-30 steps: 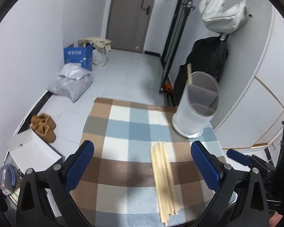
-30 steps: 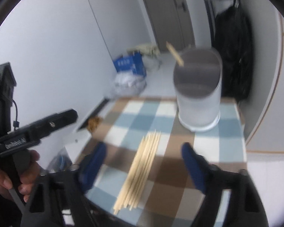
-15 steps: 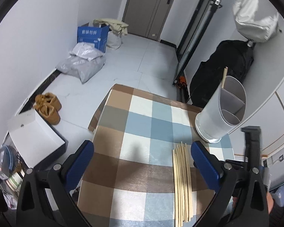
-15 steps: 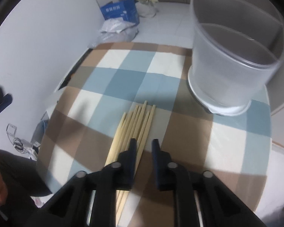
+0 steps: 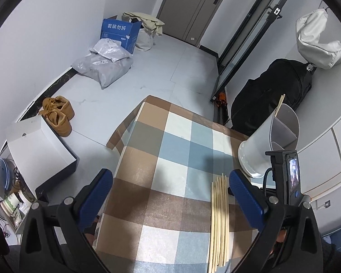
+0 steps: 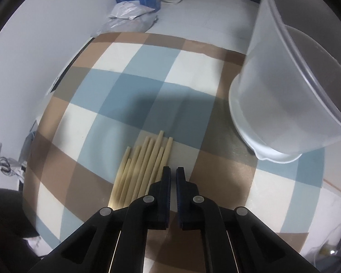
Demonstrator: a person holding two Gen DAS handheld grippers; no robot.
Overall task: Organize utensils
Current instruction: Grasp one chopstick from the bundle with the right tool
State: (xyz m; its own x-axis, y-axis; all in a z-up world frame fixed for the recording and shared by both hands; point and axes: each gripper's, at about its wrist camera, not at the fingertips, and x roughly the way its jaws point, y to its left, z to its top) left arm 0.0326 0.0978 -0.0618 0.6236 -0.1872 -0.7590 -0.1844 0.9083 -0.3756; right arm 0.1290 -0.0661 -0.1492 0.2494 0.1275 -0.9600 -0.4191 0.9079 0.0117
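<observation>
Several pale wooden chopsticks (image 6: 143, 166) lie side by side on the checked tablecloth (image 6: 116, 91); in the left wrist view the chopsticks (image 5: 219, 216) sit at the lower right. My right gripper (image 6: 174, 170) points steeply down at the bundle's right edge. It is shut, and only cloth shows in the thin slit between its pads. The rightmost chopstick runs under its left finger. A translucent divided holder (image 6: 279, 95) stands close on the right; the holder (image 5: 261, 150) has one chopstick (image 5: 279, 104) leaning in it. My left gripper (image 5: 170, 174) hangs open above the cloth, holding nothing.
The right unit's small screen (image 5: 292, 175) stands between the holder and my left gripper's right finger. Beyond the table's far edge lie a white box (image 5: 36, 145), brown shoes (image 5: 56, 113), grey bags (image 5: 104, 66) and a blue carton (image 5: 118, 31). A black bag (image 5: 268, 104) leans on the wall.
My right gripper has dropped down onto the chopsticks' right edge and gone from wide open to shut. The left gripper has shifted and rolled a little, staying open.
</observation>
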